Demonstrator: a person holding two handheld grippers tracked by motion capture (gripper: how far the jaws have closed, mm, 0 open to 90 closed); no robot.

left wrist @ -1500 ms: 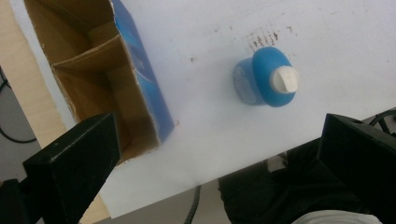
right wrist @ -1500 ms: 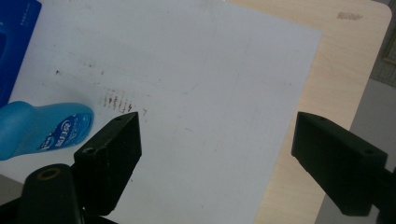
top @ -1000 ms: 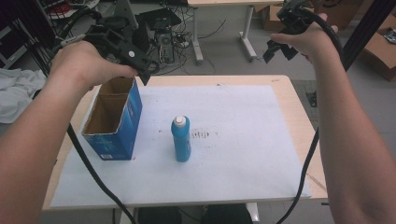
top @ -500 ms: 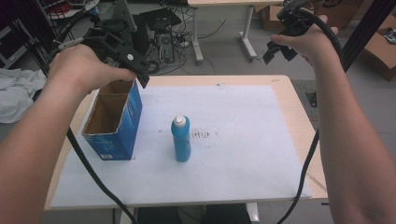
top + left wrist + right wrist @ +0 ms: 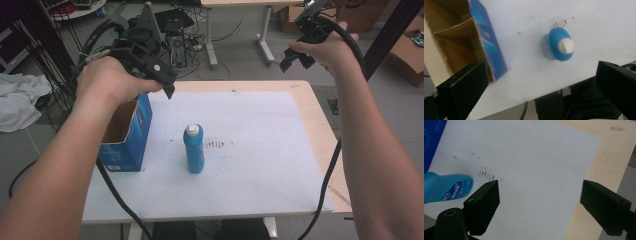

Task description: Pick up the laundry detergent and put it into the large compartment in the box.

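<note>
A blue bottle (image 5: 193,150) with a white cap stands upright near the middle of the white sheet (image 5: 260,150). Left of it stands a blue carton (image 5: 125,135) with its top open. My left gripper (image 5: 162,82) hangs in the air above the carton's far right corner, jaws wide apart and empty. The left gripper view looks down on the bottle (image 5: 559,47) and into the carton (image 5: 461,42) between the open left gripper (image 5: 541,72). My right gripper (image 5: 296,61) is held high over the table's far right, open and empty. Its own view has the right gripper (image 5: 541,192) over bare sheet, with the bottle (image 5: 449,187) at the left.
The sheet covers most of a light wooden table (image 5: 320,125); dark smudges (image 5: 217,145) mark it right of the bottle. A cable trails from each gripper over the table's front edge. Beyond the table are floor cables, another desk's legs and cardboard boxes.
My left gripper has shifted a little to the right, toward the carton's right edge. The right gripper has barely moved. Bottle and carton stand where they were.
</note>
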